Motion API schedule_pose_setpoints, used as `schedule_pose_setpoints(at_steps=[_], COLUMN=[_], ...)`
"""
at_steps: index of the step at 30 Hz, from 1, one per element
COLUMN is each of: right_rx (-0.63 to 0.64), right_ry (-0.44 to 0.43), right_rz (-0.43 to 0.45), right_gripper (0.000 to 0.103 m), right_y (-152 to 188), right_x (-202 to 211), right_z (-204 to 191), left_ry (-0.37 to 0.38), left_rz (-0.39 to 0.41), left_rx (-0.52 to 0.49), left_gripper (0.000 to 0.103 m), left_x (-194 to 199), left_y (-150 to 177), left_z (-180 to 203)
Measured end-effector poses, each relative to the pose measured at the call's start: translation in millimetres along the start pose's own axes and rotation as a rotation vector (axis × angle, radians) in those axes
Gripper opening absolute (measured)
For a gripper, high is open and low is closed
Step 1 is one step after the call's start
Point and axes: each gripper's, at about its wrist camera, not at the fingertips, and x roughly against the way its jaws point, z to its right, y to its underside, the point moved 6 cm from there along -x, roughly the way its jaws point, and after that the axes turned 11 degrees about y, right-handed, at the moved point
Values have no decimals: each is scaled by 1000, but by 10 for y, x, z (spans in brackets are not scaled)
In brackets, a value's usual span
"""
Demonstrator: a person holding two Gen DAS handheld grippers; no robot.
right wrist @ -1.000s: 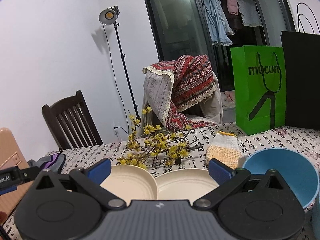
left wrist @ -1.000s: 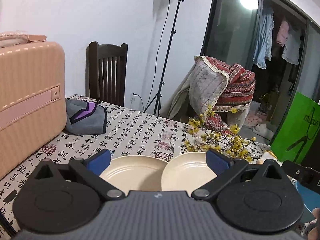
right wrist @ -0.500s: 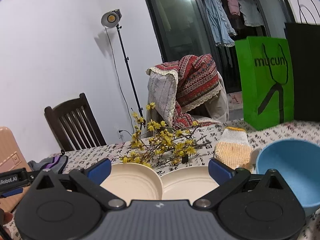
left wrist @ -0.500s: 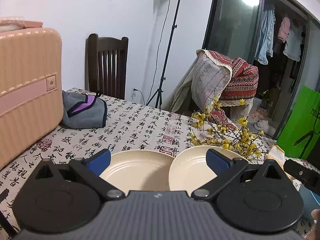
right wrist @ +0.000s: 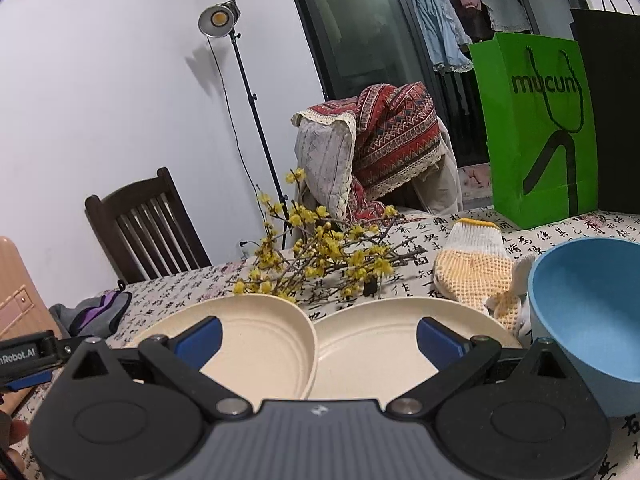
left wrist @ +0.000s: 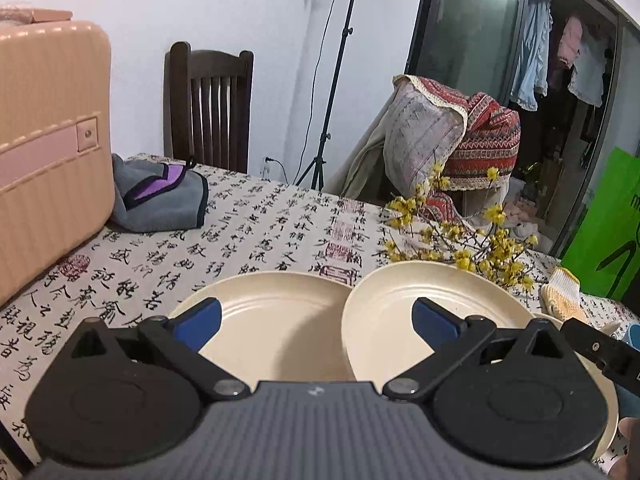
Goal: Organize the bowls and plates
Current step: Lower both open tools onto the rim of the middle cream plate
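Two cream plates lie side by side on the patterned tablecloth with their rims meeting. In the left wrist view they are the left plate and the right plate, and my left gripper hovers open just in front of them, one blue pad over each. My right gripper is open too, above a cream plate and its neighbour. A blue bowl stands to their right. Neither gripper holds anything.
A pink suitcase and a grey-purple pouch sit at the left. Behind the plates lie a yellow flowering branch and a knit glove. A green bag stands at the far right, chairs beyond the table.
Both grippers have drawn closer to the plates, which now fill more of each view. The jaws have stayed open.
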Motion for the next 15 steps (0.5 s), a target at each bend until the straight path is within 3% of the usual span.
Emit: schedule_pose_setpoints(at_steps=[15], right_rx=[-7], right_ry=[6], right_rz=[-42], right_gripper=[102], right_y=[143], right_x=[-161], right_z=[27], left_ry=[12], left_rz=[-37], left_rx=[-16], left_gripper=[103], left_x=[-147], left_y=[130], left_z=[13])
